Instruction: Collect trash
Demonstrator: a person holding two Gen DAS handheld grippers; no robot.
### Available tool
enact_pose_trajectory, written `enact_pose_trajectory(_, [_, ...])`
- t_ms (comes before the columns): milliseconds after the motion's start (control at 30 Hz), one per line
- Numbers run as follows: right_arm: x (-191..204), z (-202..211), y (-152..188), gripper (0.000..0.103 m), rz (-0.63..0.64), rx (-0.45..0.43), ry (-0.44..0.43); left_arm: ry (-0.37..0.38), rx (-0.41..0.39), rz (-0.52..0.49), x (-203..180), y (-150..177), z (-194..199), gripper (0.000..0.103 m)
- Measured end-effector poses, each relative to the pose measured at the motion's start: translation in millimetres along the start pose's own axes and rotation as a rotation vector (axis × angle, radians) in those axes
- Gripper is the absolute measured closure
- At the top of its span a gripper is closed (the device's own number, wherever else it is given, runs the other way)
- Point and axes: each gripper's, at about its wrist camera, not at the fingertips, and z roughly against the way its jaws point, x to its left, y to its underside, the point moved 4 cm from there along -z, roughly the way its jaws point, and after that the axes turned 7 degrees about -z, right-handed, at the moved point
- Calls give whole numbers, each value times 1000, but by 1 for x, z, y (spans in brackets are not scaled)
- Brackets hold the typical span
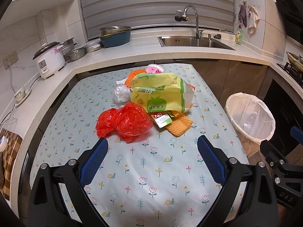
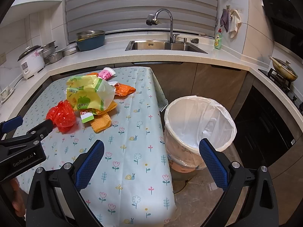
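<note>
With both the left gripper (image 1: pixel 152 143) and right gripper (image 2: pixel 151 147) spread and empty, collection appears not yet begun: the trash pile (image 1: pixel 151 98) lies mid-table, so next pinch the near red bag (image 1: pixel 125 123) and carry it right to the lined bin (image 2: pixel 198 121).

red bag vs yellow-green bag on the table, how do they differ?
The red plastic bag is crumpled into a low wad; the yellow-green printed bag is puffed up and taller. The red one is plain and translucent, the yellow-green one opaque with green printing and logos. The red bag lies nearest the open left gripper; the yellow-green bag sits farther back, on other litter. Both lie in the same trash pile on the floral tablecloth, neither gripped.
</note>
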Motion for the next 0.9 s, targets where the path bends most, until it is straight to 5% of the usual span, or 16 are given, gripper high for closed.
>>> enact_pose_trajectory(900, [0,1,-2,7,-3,-6,9,-18,-52,-20,-1,-2,1,12])
